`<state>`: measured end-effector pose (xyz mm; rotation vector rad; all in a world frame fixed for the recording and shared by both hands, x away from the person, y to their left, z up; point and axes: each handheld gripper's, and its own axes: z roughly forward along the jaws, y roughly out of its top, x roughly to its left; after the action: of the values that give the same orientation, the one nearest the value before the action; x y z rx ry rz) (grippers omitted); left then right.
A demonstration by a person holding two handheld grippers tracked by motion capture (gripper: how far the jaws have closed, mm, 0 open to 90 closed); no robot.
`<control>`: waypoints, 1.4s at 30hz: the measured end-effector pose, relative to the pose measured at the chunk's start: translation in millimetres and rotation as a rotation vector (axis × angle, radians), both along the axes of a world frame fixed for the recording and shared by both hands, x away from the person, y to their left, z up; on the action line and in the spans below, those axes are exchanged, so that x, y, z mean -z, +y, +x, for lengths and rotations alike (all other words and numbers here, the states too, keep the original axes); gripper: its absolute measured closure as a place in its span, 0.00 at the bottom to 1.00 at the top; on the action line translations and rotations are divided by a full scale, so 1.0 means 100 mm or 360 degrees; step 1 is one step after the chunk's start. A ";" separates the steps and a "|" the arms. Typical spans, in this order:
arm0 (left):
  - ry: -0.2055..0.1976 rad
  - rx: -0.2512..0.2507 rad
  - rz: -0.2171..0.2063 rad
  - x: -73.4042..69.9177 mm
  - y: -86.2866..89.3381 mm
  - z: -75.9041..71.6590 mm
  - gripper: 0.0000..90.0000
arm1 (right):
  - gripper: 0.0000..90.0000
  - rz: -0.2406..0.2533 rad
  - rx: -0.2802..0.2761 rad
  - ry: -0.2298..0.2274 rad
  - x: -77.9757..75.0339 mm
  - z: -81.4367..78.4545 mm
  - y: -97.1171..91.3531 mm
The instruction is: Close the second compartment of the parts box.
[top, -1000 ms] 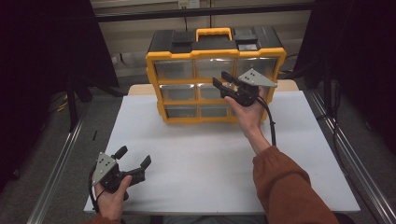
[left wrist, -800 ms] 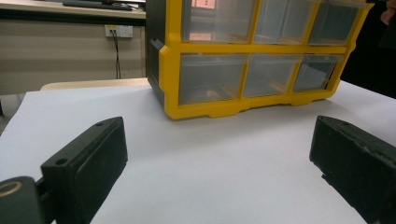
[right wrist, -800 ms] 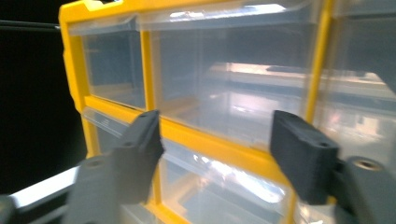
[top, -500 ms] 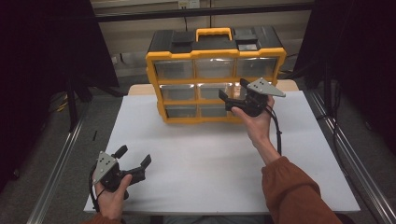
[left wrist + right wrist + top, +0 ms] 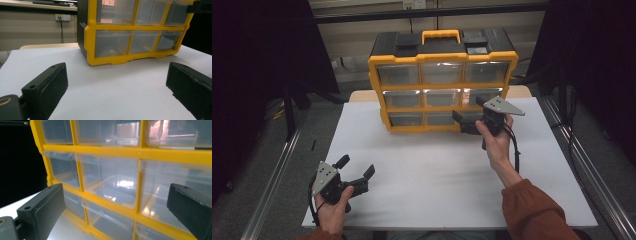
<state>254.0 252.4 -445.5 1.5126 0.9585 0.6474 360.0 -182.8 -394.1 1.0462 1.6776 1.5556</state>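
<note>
Yellow plastic frames the drawer cabinet (image 5: pixel 443 80), a black-topped organiser with three rows of clear drawers and a yellow carry handle, standing at the far edge of the white counter (image 5: pixel 437 170). Right in front of its lower right drawers, the right claw (image 5: pixel 468 124) is held up off the counter in the person's right hand (image 5: pixel 493 140), jaws spread wide with nothing between them; in the right gripper view the clear drawer fronts (image 5: pixel 110 177) sit close beyond the two black jaws, not touched. Well apart, near the counter's front left corner, the left claw (image 5: pixel 357 175) rests low in the left hand (image 5: pixel 332 207), also gaping wide and empty, aimed toward the cabinet across bare white surface.
</note>
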 end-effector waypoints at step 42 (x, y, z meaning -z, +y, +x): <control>-0.0005 -0.0014 -0.0006 0.01 0.06 -0.05 0.04 | 0.01 -0.0038 0.0221 0.0069 0.41 -1.04 -0.79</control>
<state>248.7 258.4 -446.1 1.5041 0.9639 0.6540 256.2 -261.3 -434.8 1.1658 1.6120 1.4301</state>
